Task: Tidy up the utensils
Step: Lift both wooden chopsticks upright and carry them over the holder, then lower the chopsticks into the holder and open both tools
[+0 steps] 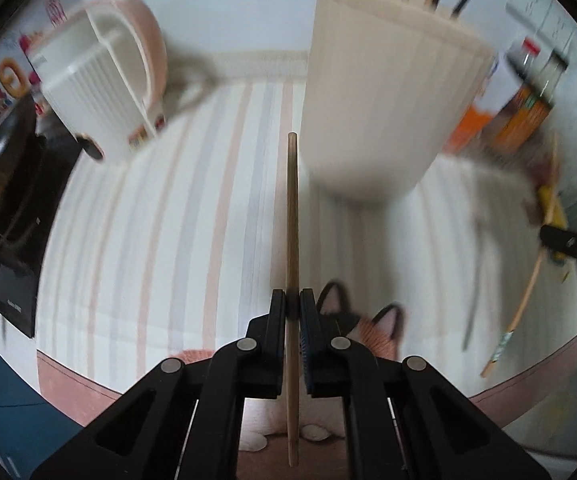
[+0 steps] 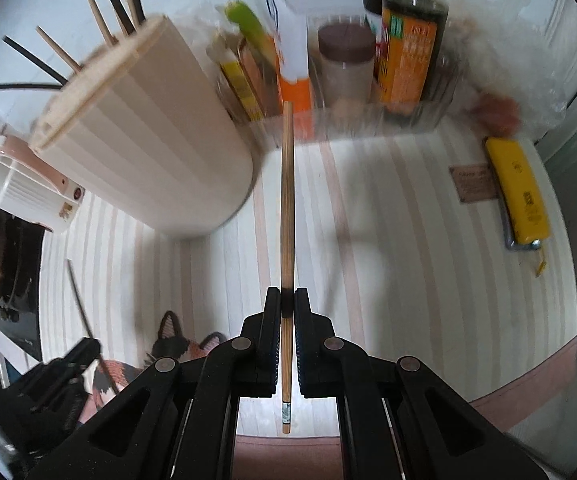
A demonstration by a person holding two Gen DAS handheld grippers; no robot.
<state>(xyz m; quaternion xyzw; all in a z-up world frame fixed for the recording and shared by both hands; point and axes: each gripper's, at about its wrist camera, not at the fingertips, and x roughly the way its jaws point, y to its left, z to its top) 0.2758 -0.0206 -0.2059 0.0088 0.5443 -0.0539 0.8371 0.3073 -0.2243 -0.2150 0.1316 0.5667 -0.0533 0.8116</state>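
My left gripper is shut on a pale wooden chopstick that points ahead toward the base of a cream ribbed utensil holder, from whose top several chopsticks stick out. My right gripper is shut on a darker bamboo chopstick with a band near its back end. The same cream holder stands ahead and to its left. At the right edge of the left wrist view the right gripper shows with its chopstick. The left gripper appears low on the left of the right wrist view.
A white and pink divided caddy stands left of the holder. Behind it, a clear tray holds sauce bottles, a jar and packets. A yellow tool lies at the right. A black cooker with a pan sits at the left, on a striped tablecloth.
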